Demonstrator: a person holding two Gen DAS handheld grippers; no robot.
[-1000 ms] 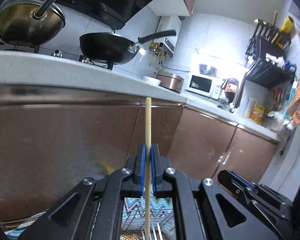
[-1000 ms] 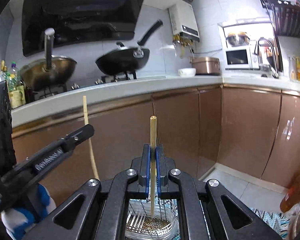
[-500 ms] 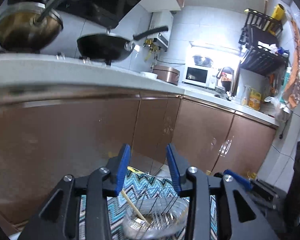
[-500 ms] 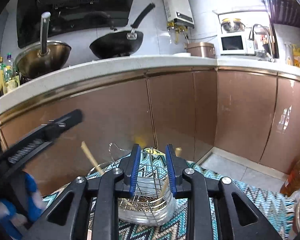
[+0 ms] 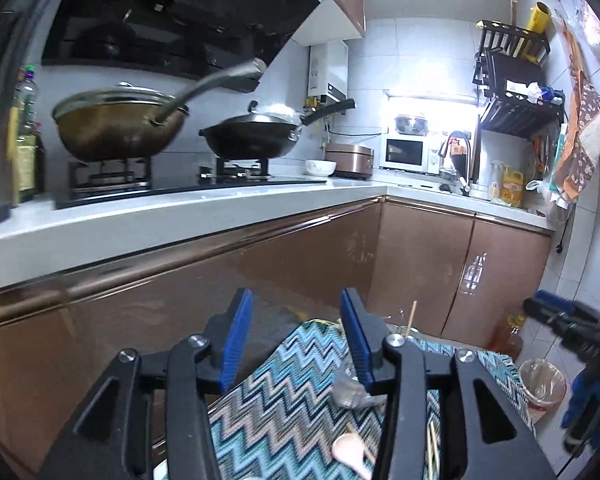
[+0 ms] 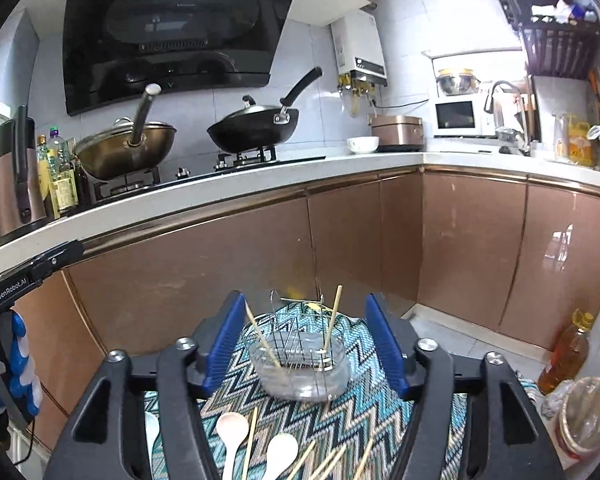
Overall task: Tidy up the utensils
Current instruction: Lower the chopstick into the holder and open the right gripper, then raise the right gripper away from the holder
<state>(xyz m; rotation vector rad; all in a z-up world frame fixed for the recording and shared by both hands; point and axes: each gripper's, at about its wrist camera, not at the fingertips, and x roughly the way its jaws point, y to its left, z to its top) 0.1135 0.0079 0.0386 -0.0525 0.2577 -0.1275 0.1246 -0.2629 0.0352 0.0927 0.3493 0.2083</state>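
Chopsticks (image 6: 332, 318) leaning in clear utensil holder (image 6: 300, 364) at centre frame on zigzag mat (image 6: 340, 420), spoons (image 6: 232, 432) lower centre, right claw (image 6: 306, 344) spread and empty, left claw (image 5: 296, 340) spread, lower centre.

Wooden chopsticks (image 6: 331, 317), clear plastic holder (image 6: 300, 364) — wire rack inside, woven zigzag cloth (image 6: 352, 412), glossy cabinets (image 6: 472, 248)

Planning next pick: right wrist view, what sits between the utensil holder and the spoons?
Only bare zigzag mat: the holder stands beyond it, the spoons nearer. Right wrist view.
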